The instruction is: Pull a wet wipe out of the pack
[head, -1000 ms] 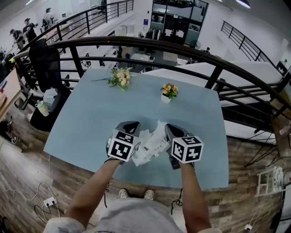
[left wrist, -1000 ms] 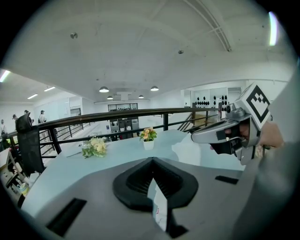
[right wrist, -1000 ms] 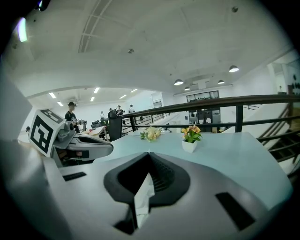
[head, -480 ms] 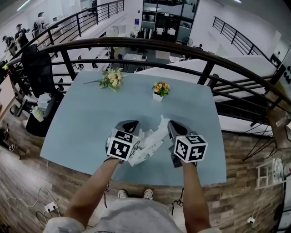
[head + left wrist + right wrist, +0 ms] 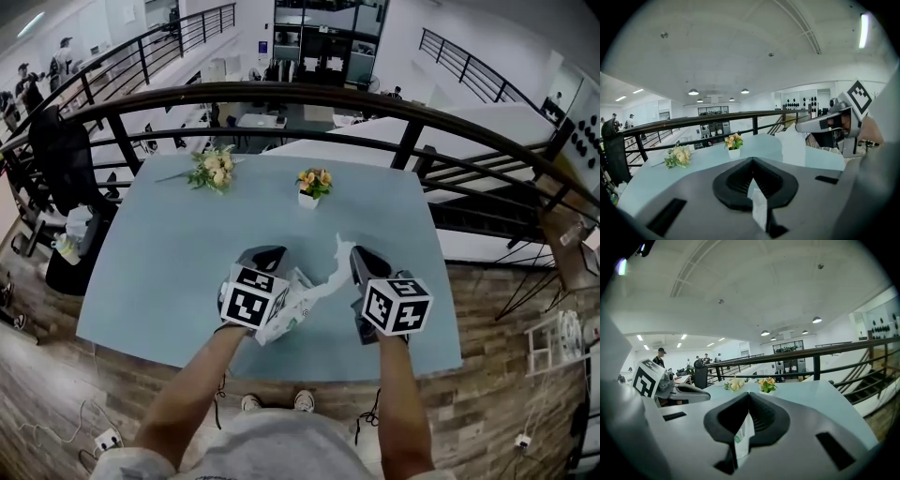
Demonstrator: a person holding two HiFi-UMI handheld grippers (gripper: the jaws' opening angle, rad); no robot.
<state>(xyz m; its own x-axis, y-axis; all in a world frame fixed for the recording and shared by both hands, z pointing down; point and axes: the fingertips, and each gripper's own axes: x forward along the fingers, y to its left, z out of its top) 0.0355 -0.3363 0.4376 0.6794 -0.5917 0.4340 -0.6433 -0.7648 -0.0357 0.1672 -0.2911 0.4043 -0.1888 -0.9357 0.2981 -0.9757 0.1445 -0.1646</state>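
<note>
Left tongs [image 5: 754, 187] clenched on the pack [image 5: 286, 314], which hangs just beneath them. Right tongs [image 5: 746, 423] clenched on the wet wipe [image 5: 336, 261], stretched between the two. Extraction judged under way and incomplete. The next move calls for spreading the tongs wider until the sheet clears.

The table [image 5: 169, 272] is seen as pale blue. The wet wipe [image 5: 333, 267] is white, the pack [image 5: 281, 317] white, seemingly green-printed. The left gripper [image 5: 269, 253] and right gripper [image 5: 361, 253] are grey (markers: black-and-white squares).
</note>
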